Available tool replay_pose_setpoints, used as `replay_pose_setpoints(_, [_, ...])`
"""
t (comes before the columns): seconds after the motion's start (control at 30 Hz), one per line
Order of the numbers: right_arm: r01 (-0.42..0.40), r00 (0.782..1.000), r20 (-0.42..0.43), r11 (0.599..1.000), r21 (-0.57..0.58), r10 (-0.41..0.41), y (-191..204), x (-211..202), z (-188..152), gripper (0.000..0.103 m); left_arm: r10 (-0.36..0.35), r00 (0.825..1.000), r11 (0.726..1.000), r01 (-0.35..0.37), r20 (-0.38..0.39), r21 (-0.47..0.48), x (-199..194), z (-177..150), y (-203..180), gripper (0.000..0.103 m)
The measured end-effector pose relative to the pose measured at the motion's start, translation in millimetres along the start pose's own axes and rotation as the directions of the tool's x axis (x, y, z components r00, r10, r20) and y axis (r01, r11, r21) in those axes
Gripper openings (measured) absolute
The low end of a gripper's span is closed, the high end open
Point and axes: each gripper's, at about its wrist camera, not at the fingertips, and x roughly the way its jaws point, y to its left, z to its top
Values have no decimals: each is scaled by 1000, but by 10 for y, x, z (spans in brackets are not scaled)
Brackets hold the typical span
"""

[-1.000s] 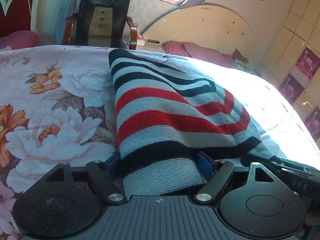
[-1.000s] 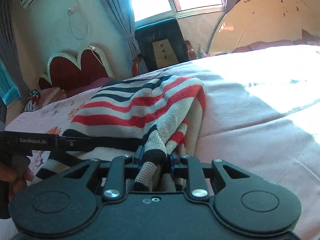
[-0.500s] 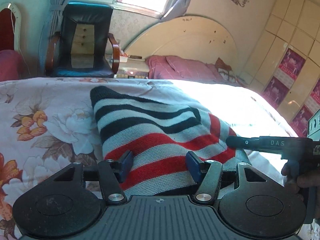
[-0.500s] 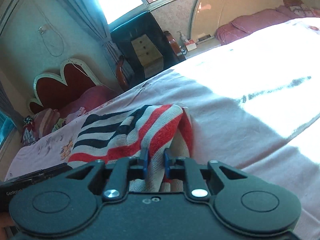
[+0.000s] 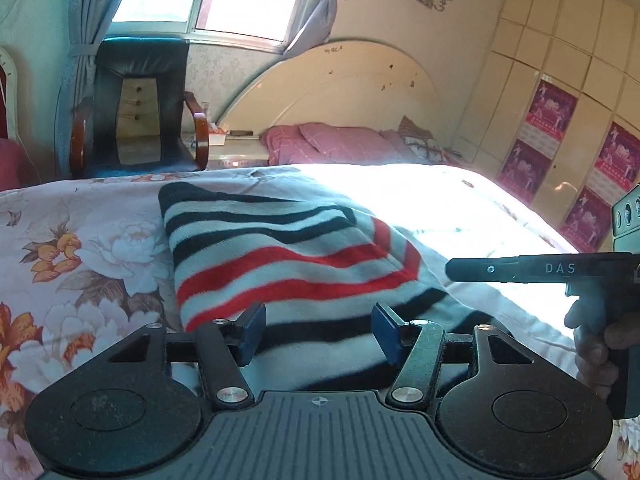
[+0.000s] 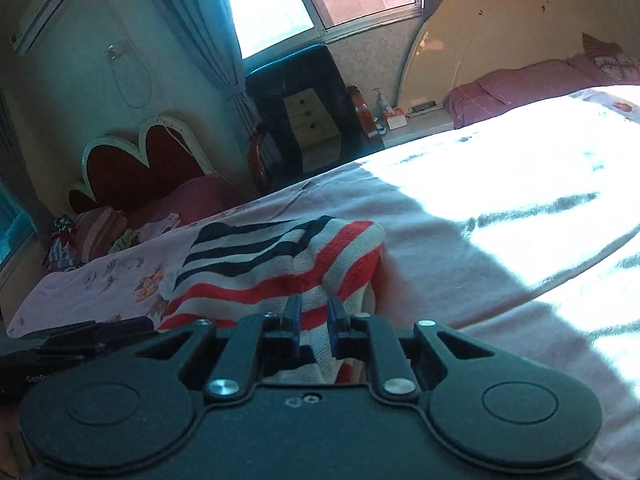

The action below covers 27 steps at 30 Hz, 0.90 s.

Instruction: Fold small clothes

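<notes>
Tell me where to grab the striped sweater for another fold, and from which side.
Grip the near hem of the sweater, coming in low from the near side. It lies folded flat on the bedspread with stripes running across, and that edge sits just ahead of the open left gripper. A second pinch near the right gripper would probably keep it square.

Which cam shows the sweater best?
Left wrist. The sweater lies nearly whole on the bed, its stripes and folded edges clear, beyond the open left gripper. The right wrist view shows it from a lower angle, foreshortened, its near end hidden behind the right gripper.
</notes>
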Motion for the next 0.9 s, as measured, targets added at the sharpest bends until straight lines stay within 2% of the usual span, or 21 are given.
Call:
replay_pose_setpoints(0.07, [-25,999,-35,998,-59,23,147,-66,-131,12,11,1000,1000,-11,-13,29,-21,-118,-102,58])
replay_pose_setpoints(0.1, [-14,998,-58,995,-100,8,213,-55,-211,11,30,999,998,-29,-25,48,-7,-158,-140,58])
replay_pose_setpoints(0.13, [28,996,-80,988,-154,-41,267,-20,-301,5,40,999,997,-37,-34,72,12,-194,-177,58])
replay_pose_setpoints(0.17, [78,992,-86,977,-200,-97,289,22,-368,4,50,998,994,-47,-34,95,13,-208,-208,58])
replay_pose_setpoints(0.27, [96,991,-74,982,-160,-109,249,31,-372,1,81,996,985,-74,-40,158,3,-228,-284,58])
replay_pose_setpoints(0.37, [105,991,-73,986,-129,-115,243,18,-374,0,96,994,982,-87,-42,170,-58,-254,-313,58])
replay_pose_setpoints(0.47, [120,989,-70,981,-152,-132,289,-63,-412,0,129,991,973,-119,-43,198,-184,-265,-372,58])
replay_pose_setpoints(0.5, [125,989,-64,979,-163,-137,325,-117,-413,4,143,989,970,-131,-43,203,-249,-277,-396,58])
replay_pose_setpoints(0.6, [112,992,-37,976,-184,-121,412,-370,-456,13,156,987,972,-144,-49,188,-424,-349,-407,58])
replay_pose_setpoints(0.73, [106,993,-26,972,-210,-114,469,-523,-527,10,187,981,968,-175,-56,180,-519,-466,-410,58])
replay_pose_setpoints(0.9, [124,987,-71,963,-240,-145,471,-461,-666,8,226,970,967,-212,-88,142,-551,-580,-307,58])
